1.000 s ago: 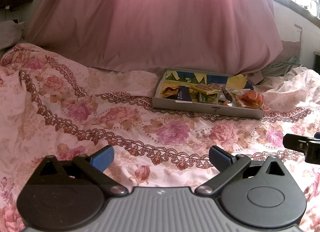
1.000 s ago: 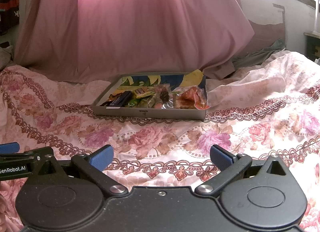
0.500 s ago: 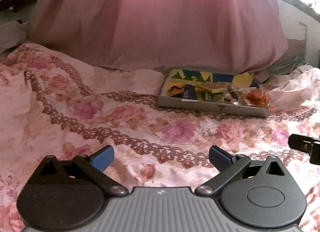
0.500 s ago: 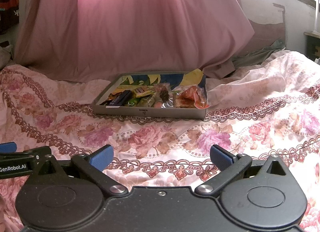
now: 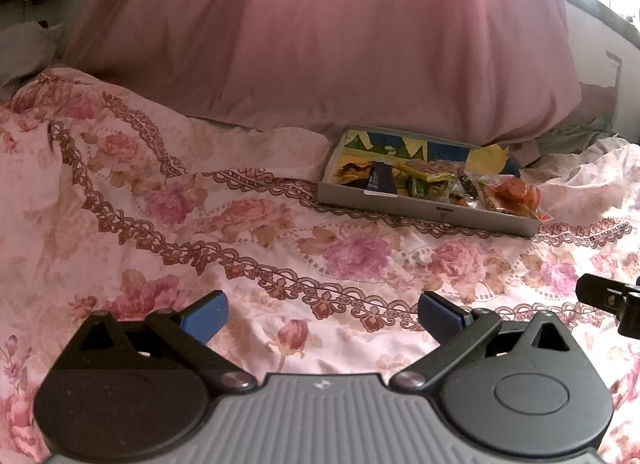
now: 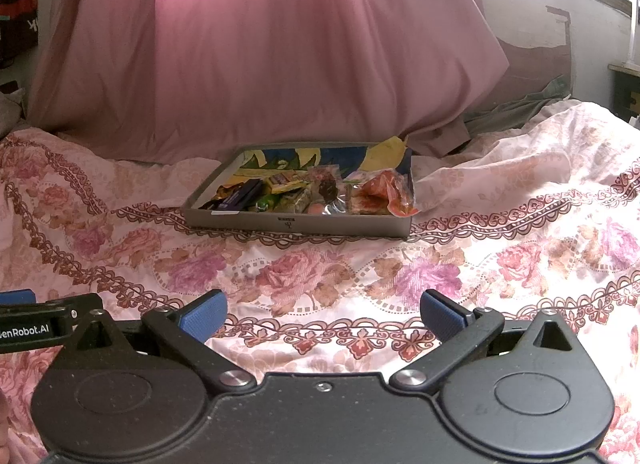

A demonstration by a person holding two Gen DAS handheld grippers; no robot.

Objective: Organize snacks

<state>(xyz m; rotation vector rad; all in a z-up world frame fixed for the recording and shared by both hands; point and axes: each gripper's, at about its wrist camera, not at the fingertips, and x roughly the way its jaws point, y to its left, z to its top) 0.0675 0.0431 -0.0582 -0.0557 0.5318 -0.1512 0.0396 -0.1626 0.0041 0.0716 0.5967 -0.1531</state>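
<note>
Matt cardboard tray (image 6: 340, 223) of glossy wrapped snacks (image 6: 376, 195) on floral cloth bedspread (image 6: 320, 272).

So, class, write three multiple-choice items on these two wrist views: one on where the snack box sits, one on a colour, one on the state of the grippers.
1. Where does the snack box sit?
A. on the flowered bedspread
B. on a wooden shelf
C. between a gripper's fingers

2. What colour are the finger pads?
A. red
B. blue
C. white

3. How are the left gripper and right gripper?
A. both shut on snacks
B. one open, one shut
C. both open and empty

Answers: 1 A, the box rests on the bedspread before the pink cloth; 2 B, the pads show blue; 3 C, a wide gap with nothing between the fingers.
</note>
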